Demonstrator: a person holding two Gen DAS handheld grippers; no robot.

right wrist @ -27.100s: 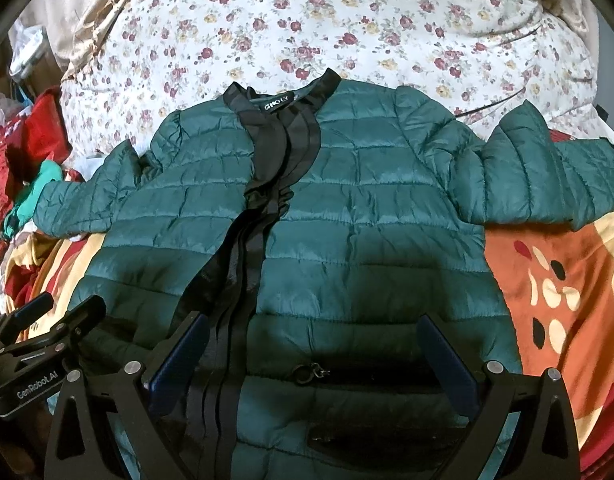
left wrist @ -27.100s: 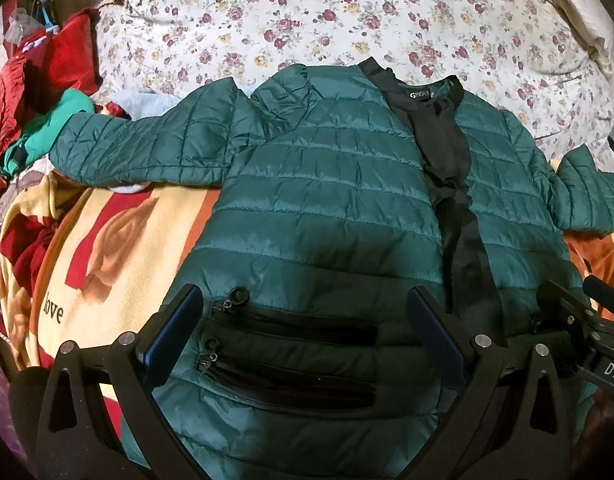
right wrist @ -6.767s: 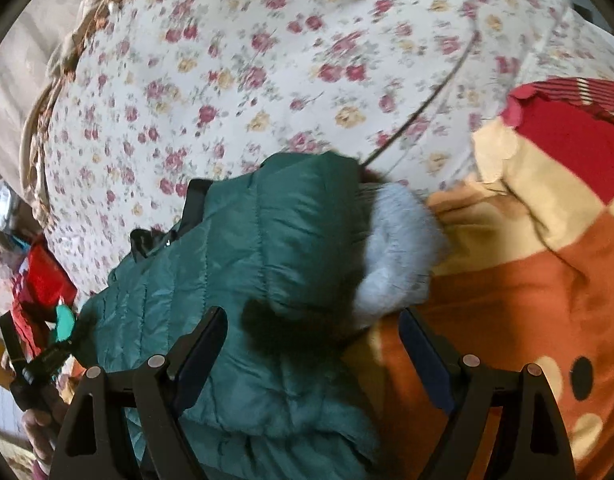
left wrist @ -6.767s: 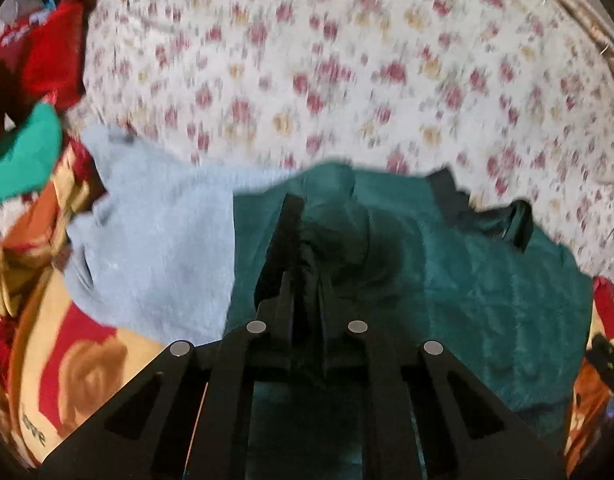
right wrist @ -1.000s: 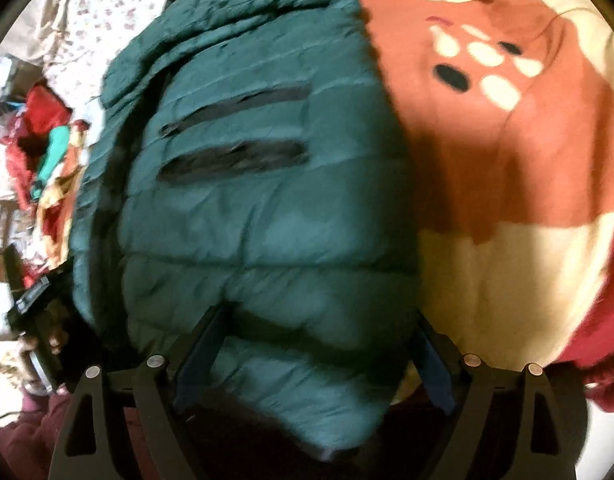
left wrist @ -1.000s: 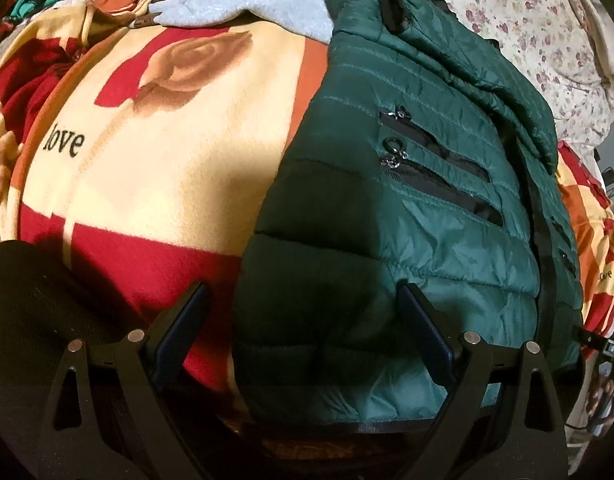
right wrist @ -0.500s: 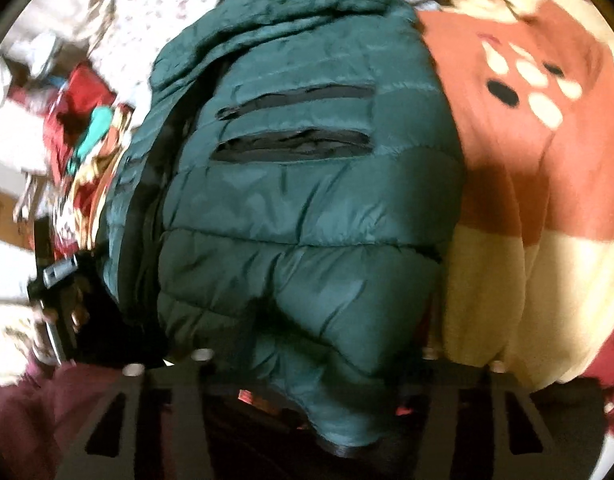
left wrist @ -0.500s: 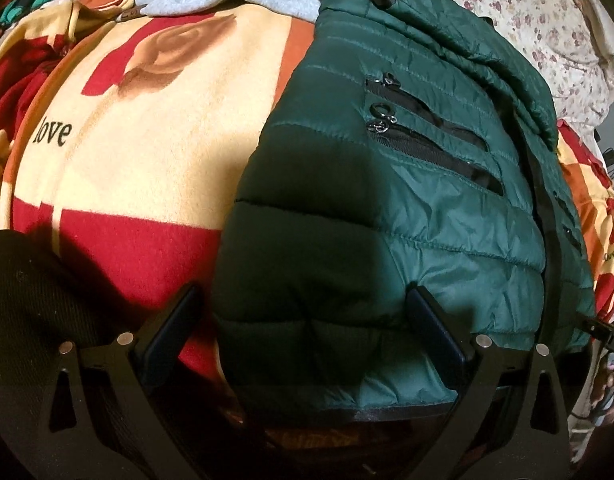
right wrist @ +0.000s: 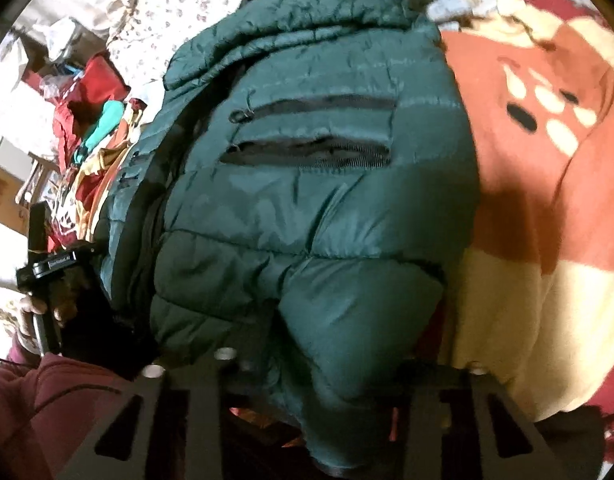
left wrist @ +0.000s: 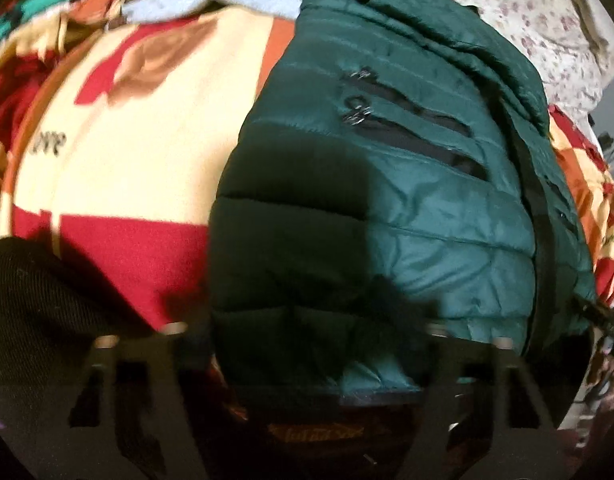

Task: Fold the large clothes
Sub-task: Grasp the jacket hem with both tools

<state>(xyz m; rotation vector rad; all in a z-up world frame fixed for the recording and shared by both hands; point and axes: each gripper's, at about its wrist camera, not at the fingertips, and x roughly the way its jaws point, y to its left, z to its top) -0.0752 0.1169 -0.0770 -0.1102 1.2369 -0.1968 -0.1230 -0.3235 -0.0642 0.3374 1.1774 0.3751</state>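
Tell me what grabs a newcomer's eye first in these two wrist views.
The dark green puffer jacket dominates both views, its sleeves tucked in and its black pocket zippers facing up. It lies on a loud red, orange and cream blanket, with a pale floral sheet beyond it. Both grippers sit at the jacket's near hem, one at each corner; blur hides their fingers.

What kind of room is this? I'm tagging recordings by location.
Most likely a bedroom: the green puffer jacket lies on a patterned fleece blanket spread over a floral bedsheet, with loose clothes piled at the side.
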